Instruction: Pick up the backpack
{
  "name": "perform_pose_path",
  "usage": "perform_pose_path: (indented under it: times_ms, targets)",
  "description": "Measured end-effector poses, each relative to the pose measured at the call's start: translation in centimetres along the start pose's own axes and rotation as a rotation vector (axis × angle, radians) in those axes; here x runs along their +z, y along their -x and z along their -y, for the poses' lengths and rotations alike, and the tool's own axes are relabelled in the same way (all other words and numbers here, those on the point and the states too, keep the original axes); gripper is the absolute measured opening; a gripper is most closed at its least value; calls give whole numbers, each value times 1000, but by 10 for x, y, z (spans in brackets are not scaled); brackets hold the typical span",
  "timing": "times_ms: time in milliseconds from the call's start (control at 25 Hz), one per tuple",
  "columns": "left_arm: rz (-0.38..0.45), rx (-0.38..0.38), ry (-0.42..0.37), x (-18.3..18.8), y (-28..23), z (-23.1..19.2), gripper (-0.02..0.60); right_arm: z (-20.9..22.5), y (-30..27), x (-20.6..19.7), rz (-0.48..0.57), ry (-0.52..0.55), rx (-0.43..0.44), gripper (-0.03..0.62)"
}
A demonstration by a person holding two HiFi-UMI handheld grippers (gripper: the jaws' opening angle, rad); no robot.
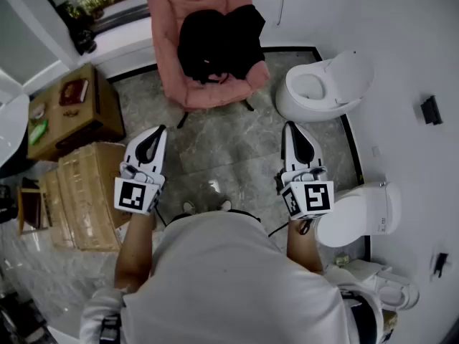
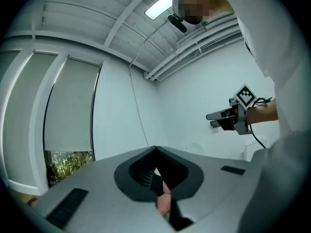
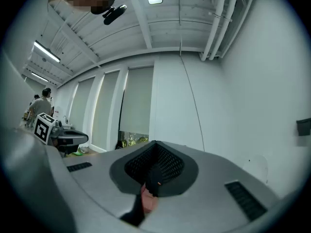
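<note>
Fingers of the left gripper (image 1: 158,131) and right gripper (image 1: 290,127) are pressed together, empty, and the black backpack (image 1: 219,41) lies well ahead of them on the pink armchair (image 1: 215,97), so it seems best to spread one pair before reaching its upper edge.

A pink upholstered armchair (image 1: 208,97) on dark legs stands at the upper middle of the head view, on a grey marbled stone floor (image 1: 215,153). Just to its right is a white round-bowled toilet (image 1: 315,92) with its lid raised. A second white toilet (image 1: 358,213) sits lower down near the right edge. At the upper left, a brown wooden cabinet (image 1: 86,124) carries a dark red book (image 1: 73,92) and a small green item (image 1: 37,131). Below it stand pale wood-coloured boxes (image 1: 90,192). A small black box (image 1: 430,110) sits on the white surface at the far right. In the left gripper view, a long ceiling lamp (image 2: 160,6) glows at the top, and green foliage (image 2: 68,165) shows beneath a pale drawn blind (image 2: 68,106).
</note>
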State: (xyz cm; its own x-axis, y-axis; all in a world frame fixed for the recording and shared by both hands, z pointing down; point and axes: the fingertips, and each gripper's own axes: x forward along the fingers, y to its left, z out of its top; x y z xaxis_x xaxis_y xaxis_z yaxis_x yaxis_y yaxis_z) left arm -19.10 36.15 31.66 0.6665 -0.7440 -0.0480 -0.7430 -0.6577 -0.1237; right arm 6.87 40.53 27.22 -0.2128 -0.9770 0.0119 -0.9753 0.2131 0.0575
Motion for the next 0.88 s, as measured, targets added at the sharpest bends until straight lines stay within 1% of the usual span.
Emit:
perform_pose_path:
  times_ms: [160,320,520,720,800,880]
  targets:
    - [-5,18,-3,0,-2,0,15,2,-6,0,3,-3,25,21]
    - [-29,45,2,-11,-3,3,15,5,-11,-7,10,-71,88,21]
    - [-72,82,2,-27,-2,12,15,12,-19,-27,-21,-79,146,21]
    - [-123,87,17,-50,-3,19,15,16,-29,-53,-60,-115,166,21]
    - [-146,86,30,-59,-9,12,15,18,-36,-59,-78,-117,165,21]
    - [-149,72,46,-69,-26,1,15,25,-49,-64,-88,-112,148,21]
